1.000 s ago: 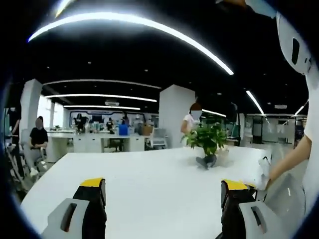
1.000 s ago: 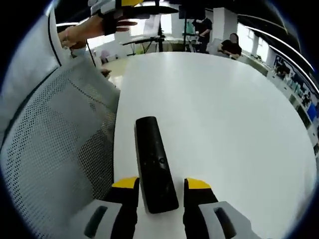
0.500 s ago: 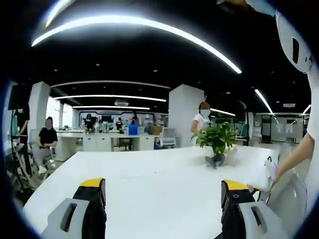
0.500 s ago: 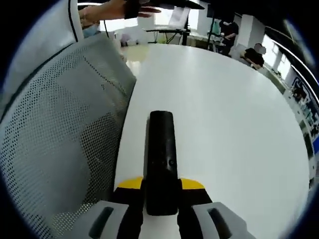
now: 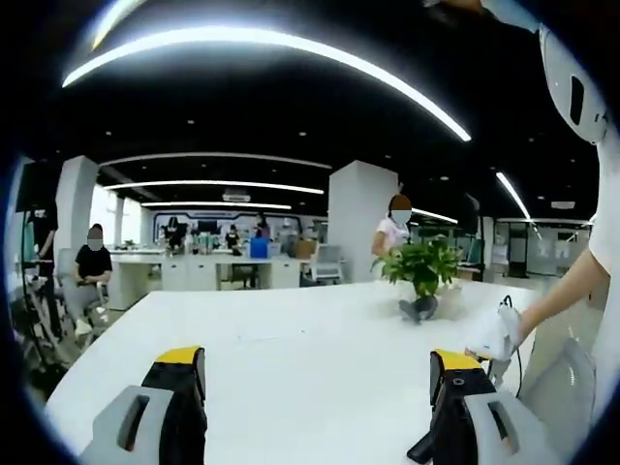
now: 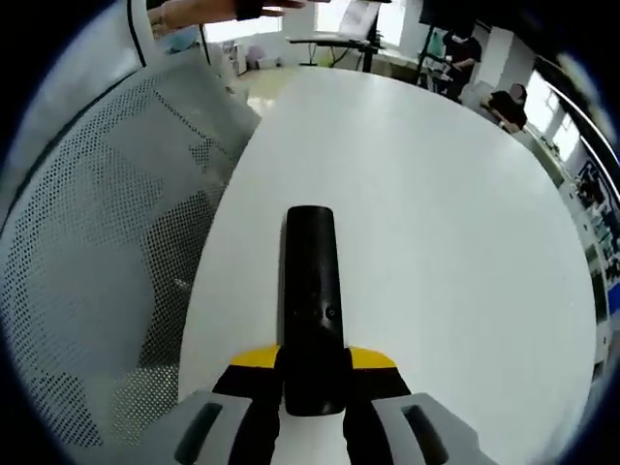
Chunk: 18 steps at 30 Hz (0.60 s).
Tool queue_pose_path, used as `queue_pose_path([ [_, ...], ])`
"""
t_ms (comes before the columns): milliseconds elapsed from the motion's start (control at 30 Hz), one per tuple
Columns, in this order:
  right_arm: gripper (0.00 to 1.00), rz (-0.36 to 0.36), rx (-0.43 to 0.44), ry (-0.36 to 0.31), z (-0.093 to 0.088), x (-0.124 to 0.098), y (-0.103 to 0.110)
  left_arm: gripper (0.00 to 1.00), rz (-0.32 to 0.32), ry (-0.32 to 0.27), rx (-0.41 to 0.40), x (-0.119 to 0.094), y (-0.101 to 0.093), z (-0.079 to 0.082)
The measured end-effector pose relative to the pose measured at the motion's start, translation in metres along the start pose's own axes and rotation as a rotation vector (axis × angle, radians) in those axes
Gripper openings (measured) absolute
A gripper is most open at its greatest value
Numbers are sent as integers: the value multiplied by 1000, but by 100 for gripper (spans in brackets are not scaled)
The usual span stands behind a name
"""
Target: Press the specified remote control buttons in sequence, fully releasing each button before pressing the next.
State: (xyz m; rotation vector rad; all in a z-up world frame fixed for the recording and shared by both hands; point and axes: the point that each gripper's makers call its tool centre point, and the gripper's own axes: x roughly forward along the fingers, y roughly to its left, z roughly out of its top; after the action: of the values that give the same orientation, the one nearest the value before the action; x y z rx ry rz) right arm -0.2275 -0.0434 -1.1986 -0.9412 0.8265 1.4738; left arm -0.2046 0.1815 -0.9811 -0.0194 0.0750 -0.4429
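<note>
A long black remote control (image 6: 312, 300) points away from me in the right gripper view, with its near end between the yellow-tipped jaws. My right gripper (image 6: 314, 366) is shut on that end and holds the remote over the white table (image 6: 446, 213), close to its edge. In the left gripper view my left gripper (image 5: 318, 366) stands open above the same white table (image 5: 291, 339), with nothing between its jaws. A dark slim end (image 5: 420, 449) peeks out low beside the left gripper's right jaw.
A grey mesh chair back (image 6: 107, 242) stands left of the table edge. A small potted plant (image 5: 422, 273) sits on the far side of the table. A person's arm and gloved hand (image 5: 499, 329) reach in from the right. Several people sit or stand at desks behind.
One second ago the remote lay askew between the open right jaws. They then shut on it and have since raised it slightly. The left view shifted a little.
</note>
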Motion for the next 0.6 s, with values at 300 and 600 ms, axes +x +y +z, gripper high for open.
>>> queue_pose_path([
  [300,21,21,58,9,-10,-5,-27,100,-5,-1,-2,1,-1,0],
  [600,21,-1,52,21,-18,-12,-55,100,-8,9,0,2,1,-3],
])
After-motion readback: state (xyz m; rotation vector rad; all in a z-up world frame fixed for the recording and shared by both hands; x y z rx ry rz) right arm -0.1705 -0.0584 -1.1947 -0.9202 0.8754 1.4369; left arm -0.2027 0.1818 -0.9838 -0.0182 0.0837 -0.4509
